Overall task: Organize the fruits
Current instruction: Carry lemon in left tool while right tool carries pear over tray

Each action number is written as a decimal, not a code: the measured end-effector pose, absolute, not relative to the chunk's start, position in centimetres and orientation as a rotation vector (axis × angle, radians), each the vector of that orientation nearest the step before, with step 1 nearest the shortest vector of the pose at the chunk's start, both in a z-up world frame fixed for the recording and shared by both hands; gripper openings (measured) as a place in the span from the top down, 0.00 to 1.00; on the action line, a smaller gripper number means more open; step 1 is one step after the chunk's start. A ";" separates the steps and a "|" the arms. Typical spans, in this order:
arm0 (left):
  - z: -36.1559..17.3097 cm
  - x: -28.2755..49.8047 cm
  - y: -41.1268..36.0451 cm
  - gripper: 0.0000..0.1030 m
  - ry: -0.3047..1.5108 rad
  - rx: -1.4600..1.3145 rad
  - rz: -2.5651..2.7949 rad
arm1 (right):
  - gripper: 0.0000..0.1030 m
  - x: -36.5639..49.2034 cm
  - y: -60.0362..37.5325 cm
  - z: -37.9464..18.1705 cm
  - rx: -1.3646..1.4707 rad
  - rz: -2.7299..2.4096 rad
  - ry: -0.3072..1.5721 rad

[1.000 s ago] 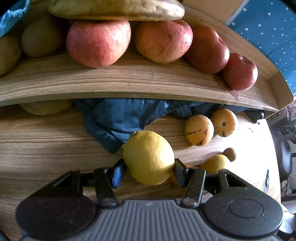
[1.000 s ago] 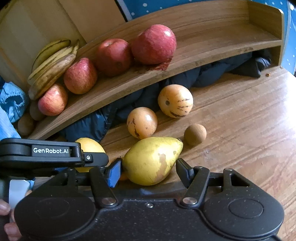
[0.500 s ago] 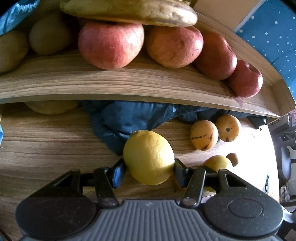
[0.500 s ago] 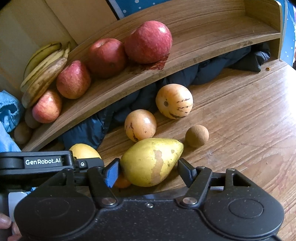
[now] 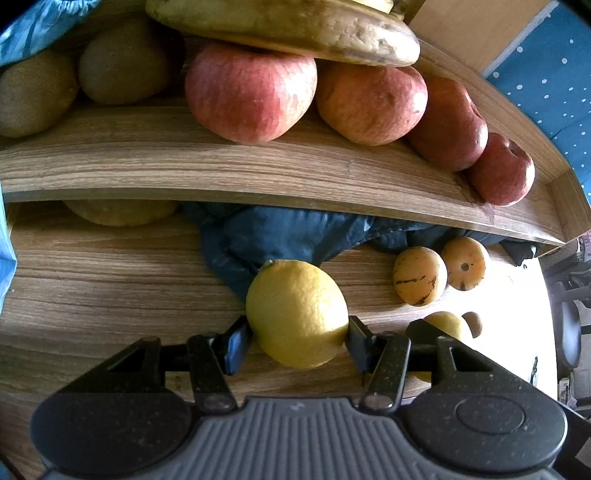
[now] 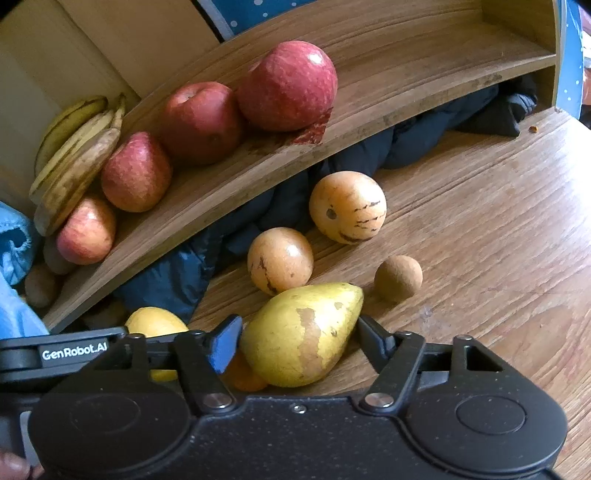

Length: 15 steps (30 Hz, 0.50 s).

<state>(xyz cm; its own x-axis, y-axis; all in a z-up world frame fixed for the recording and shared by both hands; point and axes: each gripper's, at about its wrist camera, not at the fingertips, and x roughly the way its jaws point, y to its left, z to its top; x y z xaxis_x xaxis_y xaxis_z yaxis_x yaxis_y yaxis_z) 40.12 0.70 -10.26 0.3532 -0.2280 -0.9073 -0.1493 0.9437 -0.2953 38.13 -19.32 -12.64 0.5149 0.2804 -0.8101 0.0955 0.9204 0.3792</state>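
Orange fruit (image 6: 243,374): R view only.

At twelve o'clock in the left wrist view, the banana (image 5: 288,29) was cut off by the top edge. A yellowish fruit (image 5: 118,212) lay mostly hidden beneath the shelf (image 5: 258,170). In the right wrist view, an orange fruit (image 6: 242,376) was largely covered by the pear (image 6: 299,332), its kind unclear. The brown fruits (image 6: 40,284) at nine o'clock were too dim to identify.
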 end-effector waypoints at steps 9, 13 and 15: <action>-10.1 39.8 0.2 0.43 1.220 -0.349 -0.064 | 0.36 37.6 -19.0 -12.8 0.413 0.114 0.992; -9.9 39.5 -0.1 0.43 1.218 -0.343 -0.073 | 0.36 37.0 -19.7 -12.9 0.431 0.120 0.977; -9.8 39.4 -0.3 0.43 1.214 -0.338 -0.077 | 0.36 36.7 -20.0 -12.7 0.436 0.122 0.966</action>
<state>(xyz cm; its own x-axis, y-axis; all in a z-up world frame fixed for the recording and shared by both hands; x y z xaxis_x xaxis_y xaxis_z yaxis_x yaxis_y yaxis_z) 39.39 -0.33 -9.76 0.3535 -0.2374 -0.9048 -0.1213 0.9475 -0.2960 36.72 -19.99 -12.69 0.5696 0.2914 -0.7685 0.0913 0.9068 0.4115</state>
